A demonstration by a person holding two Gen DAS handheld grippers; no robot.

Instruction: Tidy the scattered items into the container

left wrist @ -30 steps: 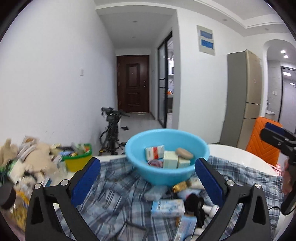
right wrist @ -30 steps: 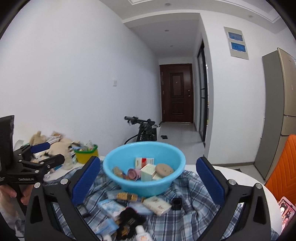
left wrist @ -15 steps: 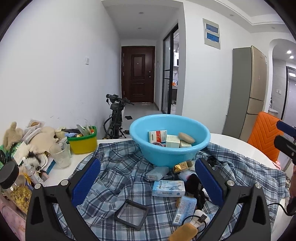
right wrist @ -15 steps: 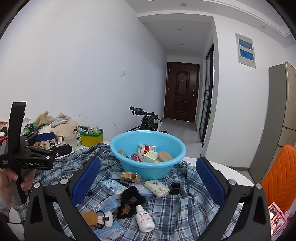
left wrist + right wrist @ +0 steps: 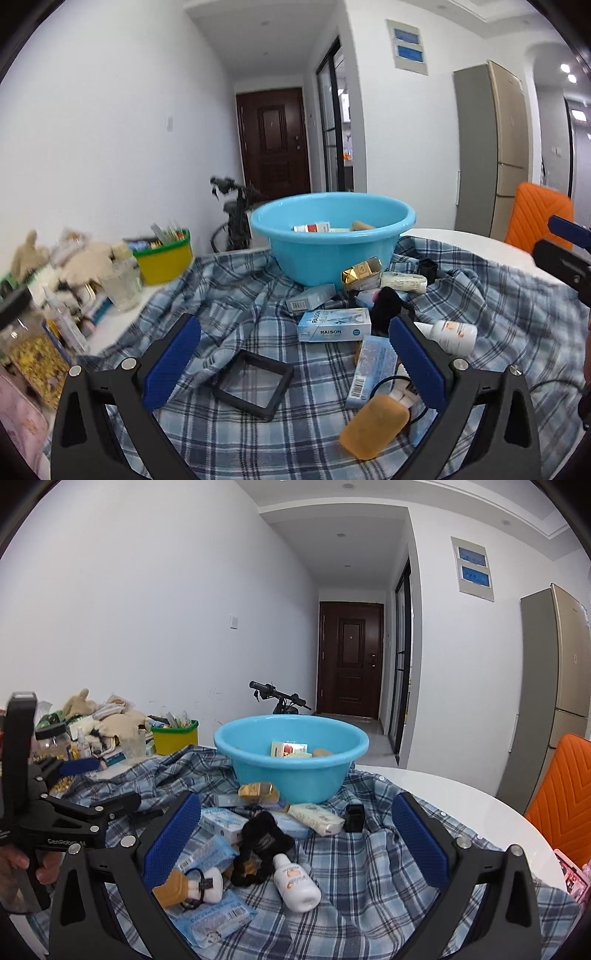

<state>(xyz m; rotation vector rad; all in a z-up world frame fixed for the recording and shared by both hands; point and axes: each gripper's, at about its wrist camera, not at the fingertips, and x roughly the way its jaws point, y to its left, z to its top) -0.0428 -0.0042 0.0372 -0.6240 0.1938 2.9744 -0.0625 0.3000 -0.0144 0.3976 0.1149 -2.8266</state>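
A light blue basin (image 5: 332, 236) (image 5: 291, 764) stands on a blue plaid cloth (image 5: 258, 295) and holds a few small boxes. In front of it lie scattered items: a RAISON box (image 5: 334, 325), a gold box (image 5: 360, 273), a black square frame (image 5: 251, 384), a tan bottle (image 5: 373, 428) (image 5: 177, 886), a white bottle (image 5: 295, 882) (image 5: 450, 334), a black furry item (image 5: 262, 838). My left gripper (image 5: 293, 363) is open and empty above the frame. My right gripper (image 5: 295, 843) is open and empty above the bottles.
A yellow-green tub (image 5: 164, 254) (image 5: 175, 734), a glass (image 5: 120, 284), jars and plush toys (image 5: 110, 720) crowd the table's left side. An orange chair (image 5: 561, 786) stands at the right. The white round table's rim (image 5: 480, 801) shows at the right.
Both grippers have drawn back and sunk lower towards the cloth, so the basin looks farther and the scattered items nearer. Both stay open.
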